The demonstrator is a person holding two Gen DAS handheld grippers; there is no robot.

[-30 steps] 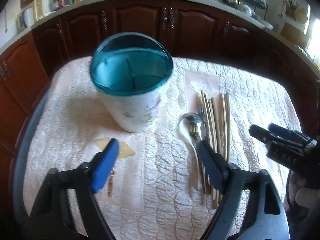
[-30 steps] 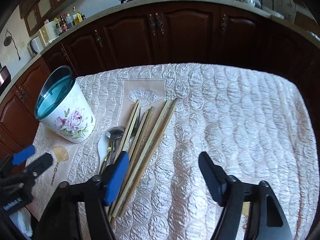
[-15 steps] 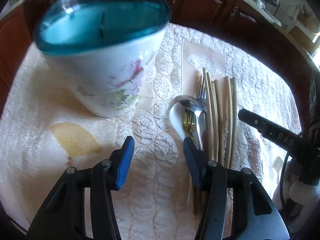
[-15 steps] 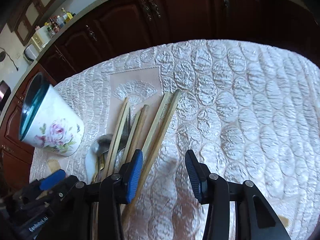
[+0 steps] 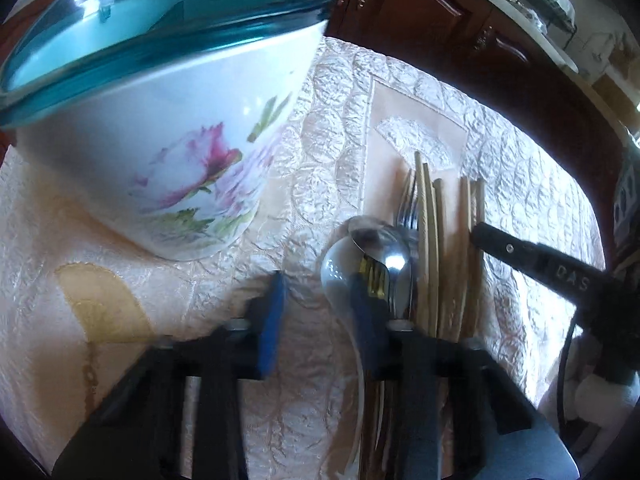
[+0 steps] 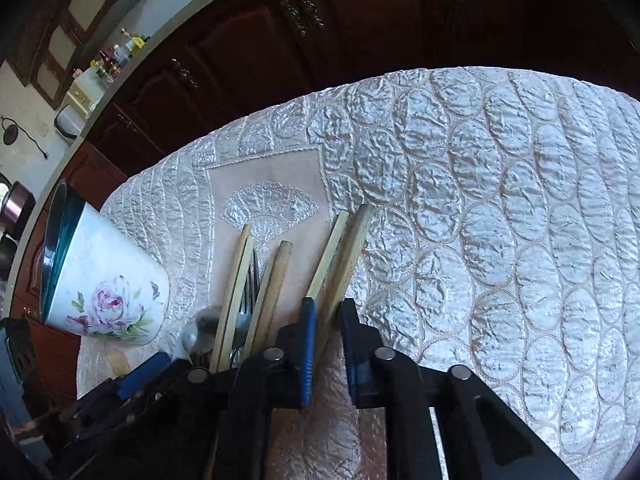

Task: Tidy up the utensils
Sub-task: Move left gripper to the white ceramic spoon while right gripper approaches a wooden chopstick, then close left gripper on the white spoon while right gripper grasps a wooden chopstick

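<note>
A white flowered utensil holder point(image 5: 160, 152) with a teal rim stands on the quilted cloth; it also shows in the right wrist view point(image 6: 108, 292). Beside it lies a pile of utensils: a white spoon point(image 5: 336, 268), a metal spoon point(image 5: 388, 248), a fork point(image 6: 250, 280) and several wooden chopsticks point(image 5: 430, 232). My left gripper point(image 5: 318, 304) is low over the cloth, jaws narrowed and empty, its right finger at the white spoon. My right gripper point(image 6: 326, 340) is narrowed around the rightmost chopsticks point(image 6: 344, 252), with a small gap still showing.
The table wears a cream quilted cloth point(image 6: 500, 220) with a fan-embroidered panel point(image 6: 268, 204). Dark wooden cabinets point(image 6: 320, 40) run behind the table. The right gripper's body point(image 5: 552, 268) reaches in beside the chopsticks.
Both grippers have dropped toward the table and moved forward, and both have narrowed from wide open. The left one came close under the holder; the right one closed in around the rightmost chopsticks.
</note>
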